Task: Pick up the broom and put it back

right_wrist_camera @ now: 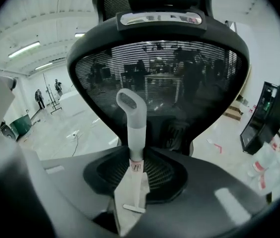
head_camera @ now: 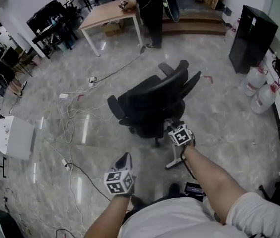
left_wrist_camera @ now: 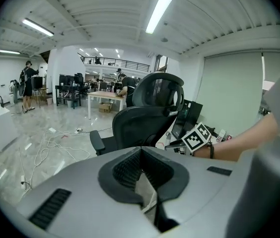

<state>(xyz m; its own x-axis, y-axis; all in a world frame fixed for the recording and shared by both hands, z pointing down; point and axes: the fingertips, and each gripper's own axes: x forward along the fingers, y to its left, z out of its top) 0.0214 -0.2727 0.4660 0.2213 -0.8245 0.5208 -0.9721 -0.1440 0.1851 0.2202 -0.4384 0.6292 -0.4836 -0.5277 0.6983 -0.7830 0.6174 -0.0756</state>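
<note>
My right gripper (right_wrist_camera: 136, 161) is shut on the top of the broom's pale grey handle (right_wrist_camera: 132, 128). The handle's looped end sticks up past the jaws, in front of the chair's mesh back. In the head view the right gripper (head_camera: 175, 127) is up beside the black office chair (head_camera: 152, 100), and the broom's shaft (head_camera: 175, 155) hangs down from it toward the floor. The broom's head is not clear in any view. My left gripper (head_camera: 123, 161) is lower left, near my body. In its own view the left gripper (left_wrist_camera: 141, 155) holds nothing and its jaws look shut.
The office chair stands right in front of me. Loose cables (head_camera: 70, 118) and a power strip lie on the floor at left, near a white box (head_camera: 12, 137). A table (head_camera: 107, 15) with a person at it is at the back. A black cabinet (head_camera: 251, 36) and water jugs (head_camera: 259, 86) are at right.
</note>
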